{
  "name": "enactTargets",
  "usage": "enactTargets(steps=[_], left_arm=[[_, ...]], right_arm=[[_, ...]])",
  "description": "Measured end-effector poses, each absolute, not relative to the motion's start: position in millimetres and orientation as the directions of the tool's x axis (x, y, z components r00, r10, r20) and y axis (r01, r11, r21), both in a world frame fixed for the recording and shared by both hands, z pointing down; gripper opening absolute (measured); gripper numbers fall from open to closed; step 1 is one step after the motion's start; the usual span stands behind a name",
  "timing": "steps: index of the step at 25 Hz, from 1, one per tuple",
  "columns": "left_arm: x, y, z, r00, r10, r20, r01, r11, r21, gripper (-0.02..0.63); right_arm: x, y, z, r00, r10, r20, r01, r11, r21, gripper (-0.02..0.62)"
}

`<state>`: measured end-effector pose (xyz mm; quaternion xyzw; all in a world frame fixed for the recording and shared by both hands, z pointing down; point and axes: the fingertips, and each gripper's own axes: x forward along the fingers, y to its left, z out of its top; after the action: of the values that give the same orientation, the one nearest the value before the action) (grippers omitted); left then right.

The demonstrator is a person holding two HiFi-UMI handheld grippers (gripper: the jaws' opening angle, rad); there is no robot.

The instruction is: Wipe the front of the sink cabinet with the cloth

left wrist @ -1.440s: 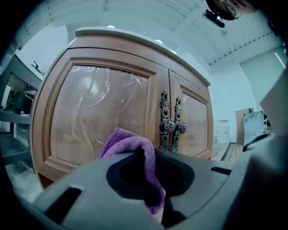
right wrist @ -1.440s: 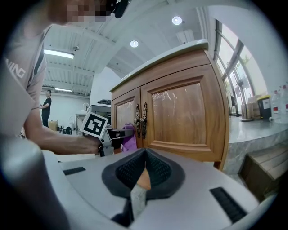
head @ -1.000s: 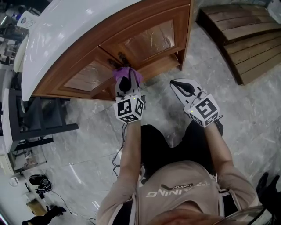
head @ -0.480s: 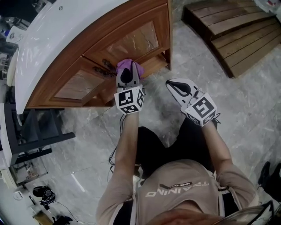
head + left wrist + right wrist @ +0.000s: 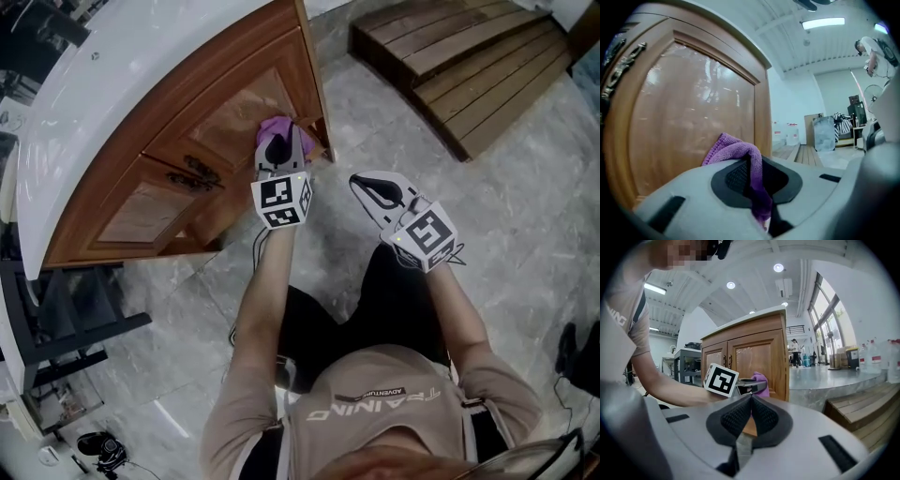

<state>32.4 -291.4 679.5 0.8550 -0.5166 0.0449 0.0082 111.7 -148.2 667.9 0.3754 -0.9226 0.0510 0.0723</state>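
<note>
Firmly between left gripper point(image 5: 757, 183) fingers point(image 5: 732, 177): cloth point(image 5: 736, 151).

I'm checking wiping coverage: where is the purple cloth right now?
In the head view, upper middle: the purple cloth is pinched in the left gripper, against the right-hand cabinet door near its right edge.

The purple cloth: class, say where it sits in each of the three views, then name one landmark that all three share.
Head view: upper centre, cloth at the left gripper tip, against the cabinet door.
Left gripper view: lower centre, cloth clamped in the gripper.
Right gripper view: cloth small, at centre.
Shared landmark: the cabinet door.
</note>
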Motion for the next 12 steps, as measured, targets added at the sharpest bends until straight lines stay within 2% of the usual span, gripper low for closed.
enactTargets(steps=[12], left_arm=[[106.7, -307.6, 684.7, 0.567, -0.819, 0.087, -0.823, -0.568, 0.006, 0.037]], right_arm=[[171.5, -139.1, 675.6, -0.622, -0.758, 0.199, -0.778, 0.626, -0.046, 0.012]])
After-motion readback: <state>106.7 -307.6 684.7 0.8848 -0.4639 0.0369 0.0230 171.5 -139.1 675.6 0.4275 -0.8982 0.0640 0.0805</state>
